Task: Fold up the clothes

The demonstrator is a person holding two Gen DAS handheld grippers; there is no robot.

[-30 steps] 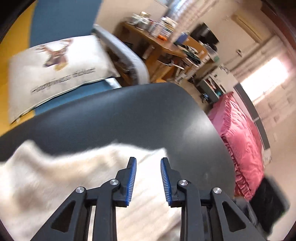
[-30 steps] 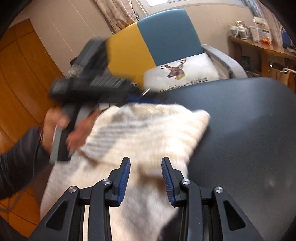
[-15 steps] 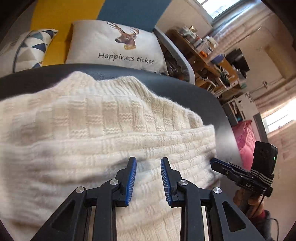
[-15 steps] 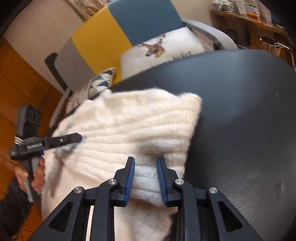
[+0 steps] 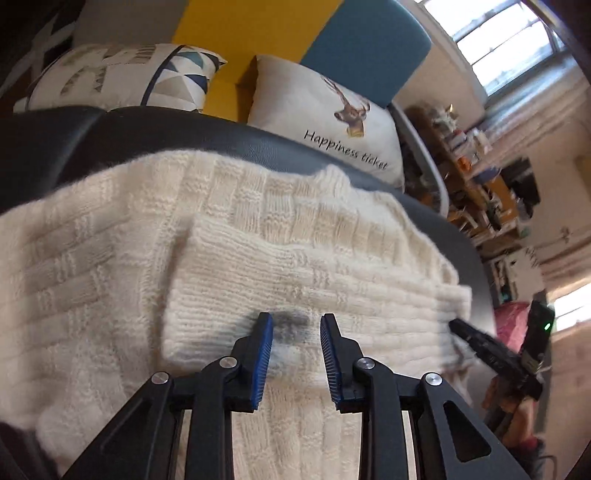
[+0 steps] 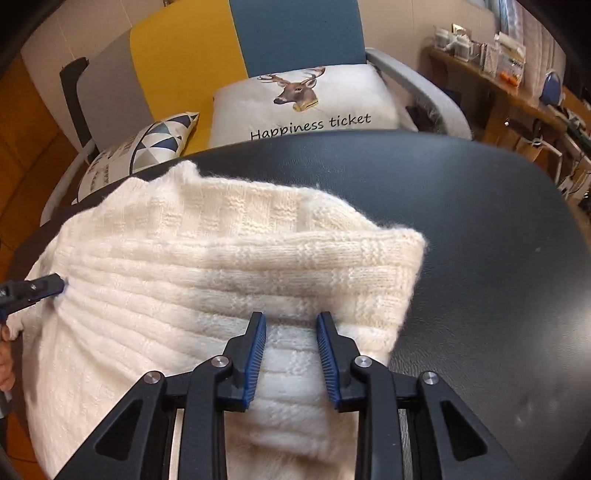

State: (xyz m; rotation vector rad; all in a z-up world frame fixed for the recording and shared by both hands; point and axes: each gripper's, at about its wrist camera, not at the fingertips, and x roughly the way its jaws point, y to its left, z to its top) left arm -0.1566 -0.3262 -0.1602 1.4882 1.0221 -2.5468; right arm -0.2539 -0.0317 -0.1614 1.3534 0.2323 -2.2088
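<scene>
A cream knitted sweater (image 5: 295,236) lies on a dark leather table (image 6: 480,221), with a folded-over layer (image 6: 258,266) running across it. My left gripper (image 5: 296,332) is at the near edge of that layer, and thick knit fills the narrow gap between its blue pads. Its tip (image 6: 51,286) touches the sweater's left end, where the ribs pucker. My right gripper (image 6: 291,328) sits at the sweater's right end with knit bunched between its pads. It also shows in the left wrist view (image 5: 480,343), held by a hand.
Behind the table stands a yellow and blue chair (image 6: 295,33) with a deer cushion (image 6: 306,99) and a triangle-patterned cushion (image 6: 147,144). A cluttered wooden desk (image 6: 498,81) is at the right. Bare tabletop stretches right of the sweater.
My left gripper swung from high over the table down to the sweater's left end. The folded layer now lies across the sweater. My right gripper's fingers narrowed onto the knit.
</scene>
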